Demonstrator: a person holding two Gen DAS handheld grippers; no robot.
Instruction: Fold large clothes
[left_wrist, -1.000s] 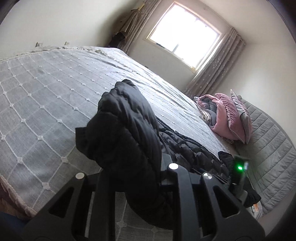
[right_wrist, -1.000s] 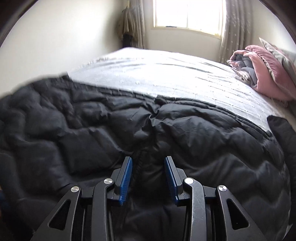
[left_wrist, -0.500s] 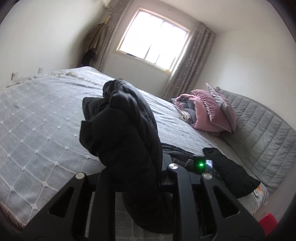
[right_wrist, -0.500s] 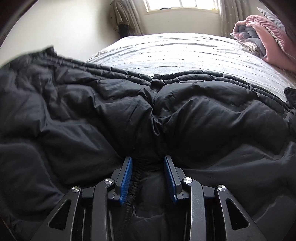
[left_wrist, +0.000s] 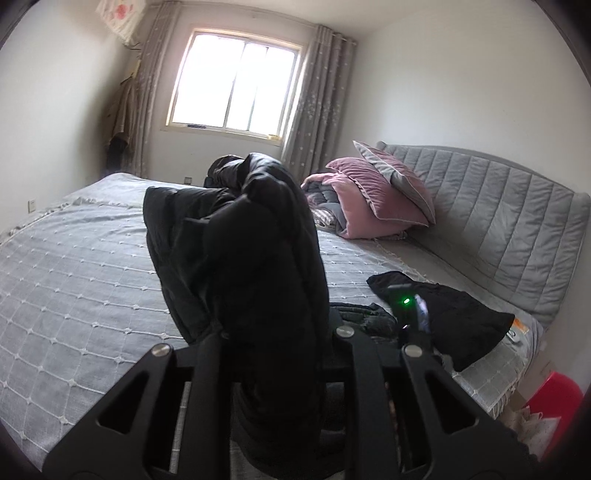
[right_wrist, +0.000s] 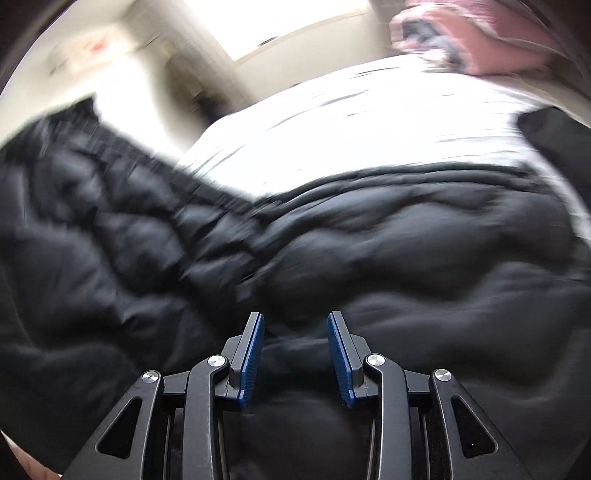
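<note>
A black puffer jacket (left_wrist: 255, 258) is bunched up and held off the grey quilted bed (left_wrist: 74, 280). My left gripper (left_wrist: 275, 343) is shut on a thick fold of it, and the fabric hides the fingertips. In the right wrist view the same jacket (right_wrist: 332, 251) fills the blurred frame. My right gripper (right_wrist: 295, 343) has its blue pads (right_wrist: 253, 350) apart with jacket fabric lying between them; whether they press it is unclear. The right gripper's body with a green light (left_wrist: 406, 306) shows in the left wrist view.
A second black garment (left_wrist: 454, 314) lies on the bed by the grey headboard (left_wrist: 509, 221). Pink bedding and pillows (left_wrist: 369, 199) are piled at the head. A window (left_wrist: 236, 81) is behind. A red bin (left_wrist: 554, 402) stands on the floor at right.
My left gripper has lifted and tilted up with the jacket, so the room now shows upright. The right gripper has swung fast, blurring its view, with its pads still apart.
</note>
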